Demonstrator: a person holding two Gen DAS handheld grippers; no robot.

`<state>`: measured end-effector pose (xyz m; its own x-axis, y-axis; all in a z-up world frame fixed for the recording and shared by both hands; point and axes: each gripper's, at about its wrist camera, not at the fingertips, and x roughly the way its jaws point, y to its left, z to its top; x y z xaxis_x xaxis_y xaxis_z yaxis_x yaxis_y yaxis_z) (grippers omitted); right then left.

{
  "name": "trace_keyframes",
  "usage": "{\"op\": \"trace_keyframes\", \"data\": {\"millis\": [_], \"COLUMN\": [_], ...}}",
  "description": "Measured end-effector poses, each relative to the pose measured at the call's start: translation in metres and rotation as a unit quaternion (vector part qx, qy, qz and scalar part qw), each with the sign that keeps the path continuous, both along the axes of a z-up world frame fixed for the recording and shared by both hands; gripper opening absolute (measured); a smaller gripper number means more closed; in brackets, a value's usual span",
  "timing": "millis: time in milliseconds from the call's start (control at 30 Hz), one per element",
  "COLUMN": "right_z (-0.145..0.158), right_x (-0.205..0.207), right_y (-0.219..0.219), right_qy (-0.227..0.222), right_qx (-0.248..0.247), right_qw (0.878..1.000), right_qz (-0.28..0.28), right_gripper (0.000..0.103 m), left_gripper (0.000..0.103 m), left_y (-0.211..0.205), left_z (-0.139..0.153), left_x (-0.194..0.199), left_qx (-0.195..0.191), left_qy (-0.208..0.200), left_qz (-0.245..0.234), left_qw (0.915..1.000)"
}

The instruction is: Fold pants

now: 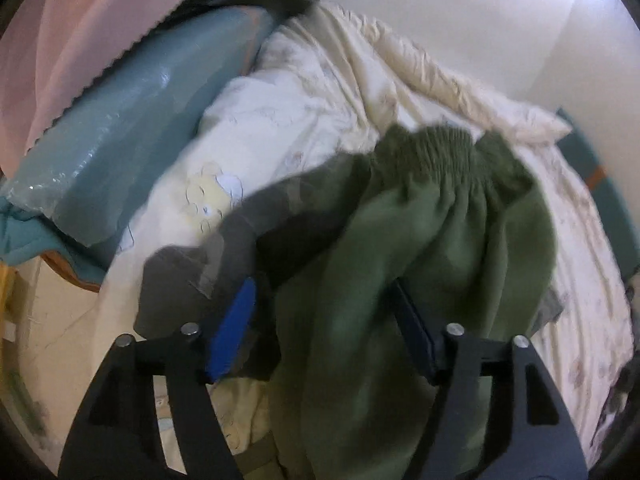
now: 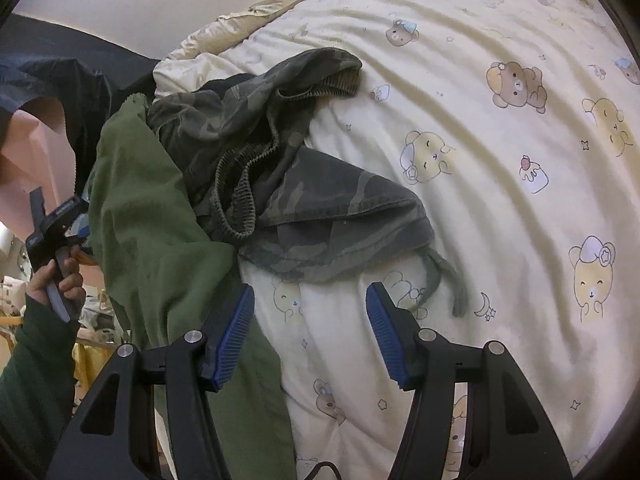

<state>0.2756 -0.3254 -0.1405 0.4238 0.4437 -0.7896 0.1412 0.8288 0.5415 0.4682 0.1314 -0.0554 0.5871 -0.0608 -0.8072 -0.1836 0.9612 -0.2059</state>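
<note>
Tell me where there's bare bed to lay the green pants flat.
Bare bear-print quilt lies right of the camouflage pants, reaching the frame's right edge. It is crowded on the left, where the green pants hang beside the camouflage heap. The teal pillow borders the far side.

Dim, motion-blurred, fisheye-warped; top-right glare.

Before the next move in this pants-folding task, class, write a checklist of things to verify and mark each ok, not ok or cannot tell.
1. Left gripper holds green pants: cannot tell, cloth hides the fingers.
2. Right gripper free: ok, jaws open, empty.
3. Green pants flat on bedspread: not ok, bunched and hanging.
4. Waistband visible: ok.
5. Camouflage pants out of the way: not ok, crumpled beside the green pair.
</note>
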Motion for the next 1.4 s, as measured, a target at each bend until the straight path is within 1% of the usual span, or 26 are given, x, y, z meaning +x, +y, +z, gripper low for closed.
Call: {"op": "trace_keyframes", "data": {"millis": [67,167,233,267,300,333,367,400,467,567,667,733,767,833,867,900,933,967,1000,1067,1100,1167,1233,1300,1333,1400], "right_z": [-0.002,-0.002,-0.003,-0.004,-0.005,-0.006,-0.007,-0.008,-0.011,-0.018,-0.019,-0.015,-0.011,-0.005,-0.003,0.000,0.002,0.003,0.004,0.006,0.007,0.010,0.012,0.017,0.020,0.024], "right_x": [0.000,0.001,0.002,0.002,0.003,0.004,0.004,0.005,0.005,0.006,0.007,0.006,0.005,0.003,0.002,0.002,0.002,0.002,0.001,0.000,-0.001,-0.003,-0.006,-0.010,-0.012,-0.016], "right_y": [0.000,0.001,0.002,0.002,0.002,0.001,0.001,0.000,-0.001,-0.004,-0.001,0.002,0.004,0.007,0.008,0.009,0.011,0.012,0.013,0.014,0.015,0.016,0.018,0.023,0.027,0.037], "right_qy": [0.002,0.002,0.003,0.005,0.007,0.009,0.010,0.011,0.015,0.026,0.029,0.023,0.017,0.008,0.004,0.001,-0.003,-0.006,-0.007,-0.009,-0.009,-0.011,-0.012,-0.018,-0.022,-0.028], "right_qx": [0.006,0.004,-0.002,-0.005,-0.007,-0.007,-0.009,-0.011,-0.017,-0.003,-0.003,-0.017,-0.023,-0.028,-0.031,-0.035,-0.038,-0.039,-0.039,-0.029,-0.026,-0.019,-0.015,-0.001,0.003,0.006], "right_qw": [1.000,1.000,1.000,1.000,1.000,1.000,1.000,1.000,1.000,1.000,1.000,1.000,1.000,1.000,0.999,0.999,0.999,0.999,0.999,0.999,0.999,0.999,0.999,0.999,0.999,0.998], "right_qz": [0.002,0.000,0.003,0.003,0.003,0.002,0.002,0.002,0.002,-0.003,-0.002,0.002,0.005,0.011,0.014,0.017,0.021,0.024,0.025,0.026,0.026,0.026,0.026,0.035,0.044,0.060], "right_gripper": [0.061,0.061,0.061,0.061,0.061,0.061,0.061,0.061,0.061,0.061,0.061,0.061,0.061,0.061,0.061,0.061,0.061,0.061,0.061,0.061,0.061,0.061,0.061,0.061,0.061,0.061], "left_gripper": [0.069,0.079,0.079,0.079,0.071,0.053,0.011,0.009,0.009,0.009,0.009,0.013,0.014,0.022,0.031,0.050,0.059,0.077,0.089,0.093,0.093,0.093,0.093,0.093,0.093,0.092], "left_y": [0.001,-0.014,-0.027,-0.034,-0.041,-0.048,-0.054,-0.059,-0.062,-0.067,-0.073,-0.083,-0.085,-0.083,-0.079,-0.073,-0.065,-0.058,-0.048,-0.033,-0.025,-0.023,-0.028,-0.039,-0.049,-0.064], "left_z": [0.011,0.031,0.037,0.035,0.028,0.023,0.020,0.021,0.049,0.093,0.084,0.060,0.051,0.028,0.025,0.029,0.038,0.046,0.060,0.074,0.077,0.070,0.041,0.006,-0.017,-0.049], "left_x": [0.002,0.020,0.040,0.052,0.066,0.077,0.087,0.090,0.083,0.076,0.102,0.119,0.121,0.128,0.125,0.118,0.107,0.096,0.077,0.046,0.016,-0.025,-0.081,-0.119,-0.136,-0.157], "left_qx": [-0.008,0.041,0.056,0.060,0.075,0.082,0.087,0.097,0.088,0.114,0.160,0.210,0.223,0.231,0.232,0.231,0.221,0.207,0.191,0.161,0.116,0.070,0.029,0.000,-0.010,-0.009], "left_qy": [-0.017,-0.048,-0.049,-0.036,-0.011,0.001,0.014,0.018,-0.039,-0.111,-0.083,-0.048,-0.030,0.035,0.043,0.037,0.023,0.008,-0.015,-0.030,-0.033,-0.023,0.003,0.033,0.055,0.073], "left_qz": [-0.015,-0.065,-0.086,-0.096,-0.104,-0.115,-0.130,-0.134,-0.149,-0.170,-0.165,-0.149,-0.138,-0.116,-0.108,-0.097,-0.087,-0.082,-0.072,-0.061,-0.066,-0.076,-0.089,-0.100,-0.112,-0.117], "left_qw": [0.9997,0.9958,0.9935,0.9929,0.9917,0.9899,0.9876,0.9860,0.9842,0.9725,0.9696,0.9651,0.9646,0.9653,0.9658,0.9674,0.9712,0.9748,0.9789,0.9847,0.9905,0.9944,0.9956,0.9944,0.9921,0.9903]}}
